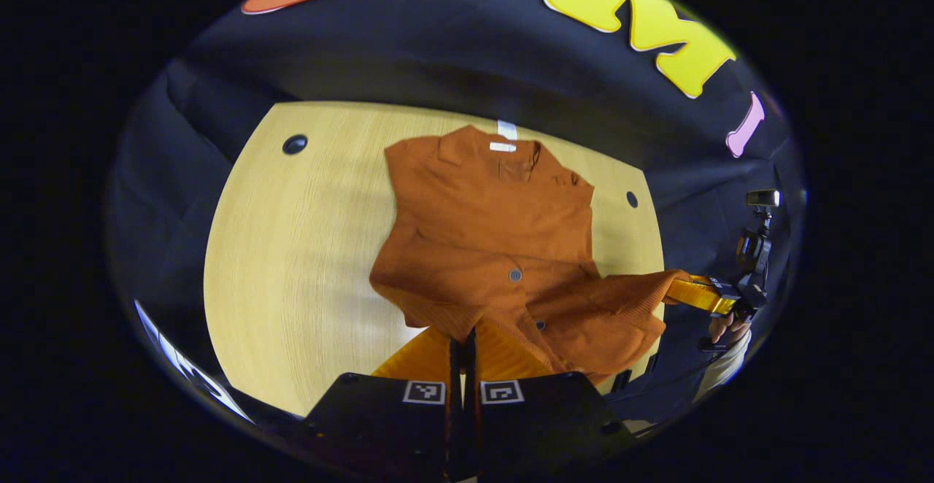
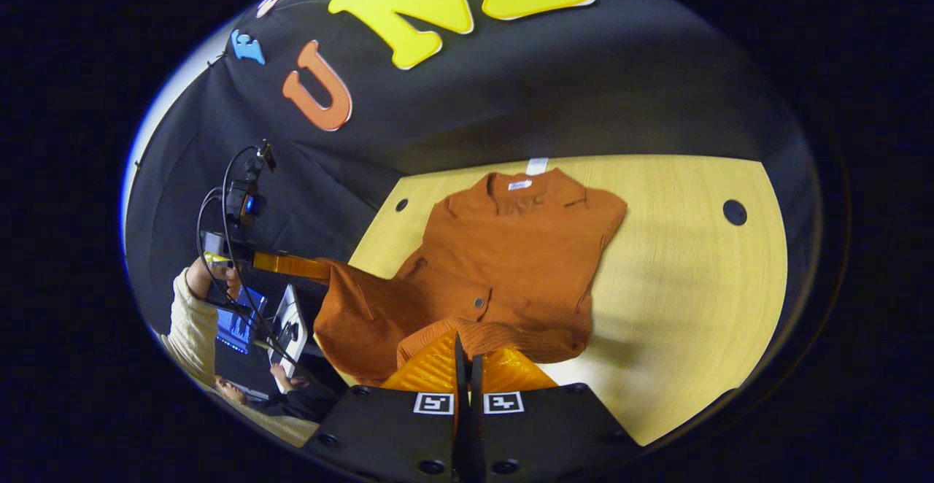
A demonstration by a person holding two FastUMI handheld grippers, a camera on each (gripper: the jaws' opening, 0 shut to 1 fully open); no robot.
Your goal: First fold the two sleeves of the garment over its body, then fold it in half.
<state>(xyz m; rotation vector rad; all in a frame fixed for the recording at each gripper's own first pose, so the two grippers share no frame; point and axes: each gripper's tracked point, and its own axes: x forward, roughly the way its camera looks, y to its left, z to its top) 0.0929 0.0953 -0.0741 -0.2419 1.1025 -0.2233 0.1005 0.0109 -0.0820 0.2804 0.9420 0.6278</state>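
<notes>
A rust-orange collared garment lies on the light wooden table, collar at the far side, with both sleeves folded in over the body. My left gripper is shut on the near hem, which bunches between its fingers. Off to the right, my right gripper holds the other hem corner, lifted off the table's edge. In the right gripper view the garment spreads ahead, and my right gripper is shut on a ribbed hem fold. The left gripper pinches the far corner at the left.
Round holes mark the tabletop's far corners. Bare wood lies to the right of the garment in the right gripper view. A person's sleeve and cables are at the left there, beside a screen below the table edge.
</notes>
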